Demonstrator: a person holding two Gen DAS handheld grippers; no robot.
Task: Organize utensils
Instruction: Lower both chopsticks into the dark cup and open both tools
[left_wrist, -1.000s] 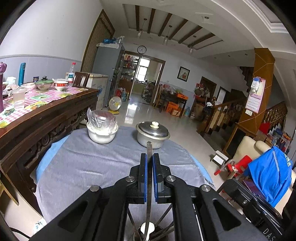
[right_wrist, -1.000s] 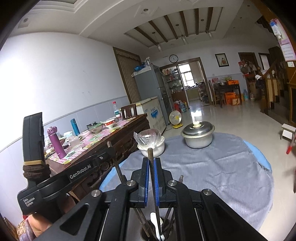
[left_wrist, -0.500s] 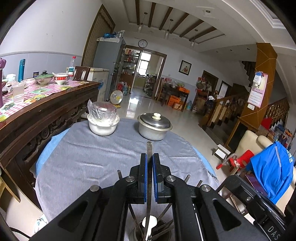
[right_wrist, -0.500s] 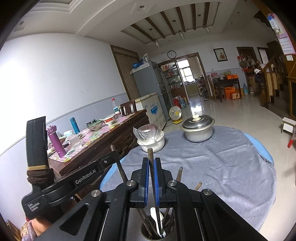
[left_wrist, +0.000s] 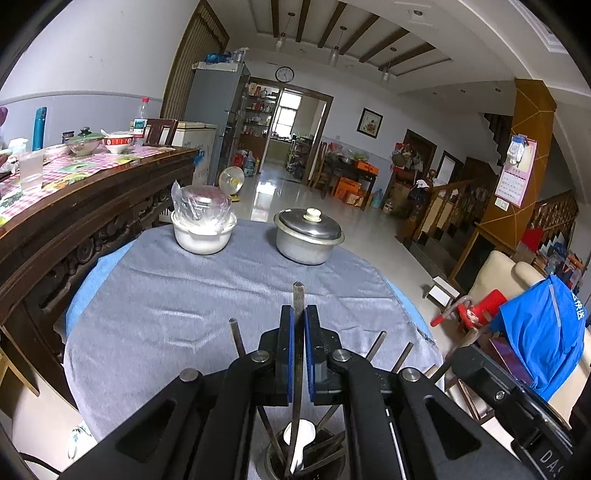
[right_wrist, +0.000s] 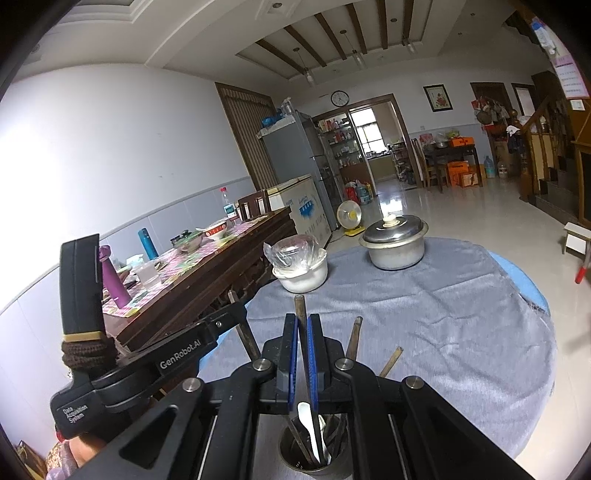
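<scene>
I am pinching a flat steel utensil handle (left_wrist: 297, 295) between the blue-padded jaws of my left gripper (left_wrist: 298, 323), which are closed narrowly on it; its shaft is running down into the round metal utensil cup (left_wrist: 273, 463) standing on the grey cloth-covered round table (left_wrist: 177, 295) right under my fingers. My right gripper (right_wrist: 303, 328) is likewise clamping a slim brown-tipped utensil handle (right_wrist: 299, 306), its jaws drawn in tight, with the lower end dropping into that same cup (right_wrist: 291, 458).

The right wrist view is showing my left gripper's black body (right_wrist: 147, 365) off to its left side, with a brown band wrapped round the grip; the left wrist view is not showing that, but is giving me a blue jacket (left_wrist: 543, 332) on a cream chair off the table's right edge.

Counting in the left view, I am seeing one white plastic spoon (left_wrist: 301, 439) in the cup and three loose stick handles leaning out around my held one. In the right view I am seeing three loose handles as well. Farther across the table, two vessels are standing apart: one white bowl covered in clear plastic (left_wrist: 203, 229) and one lidded steel pot (left_wrist: 308, 236).
</scene>
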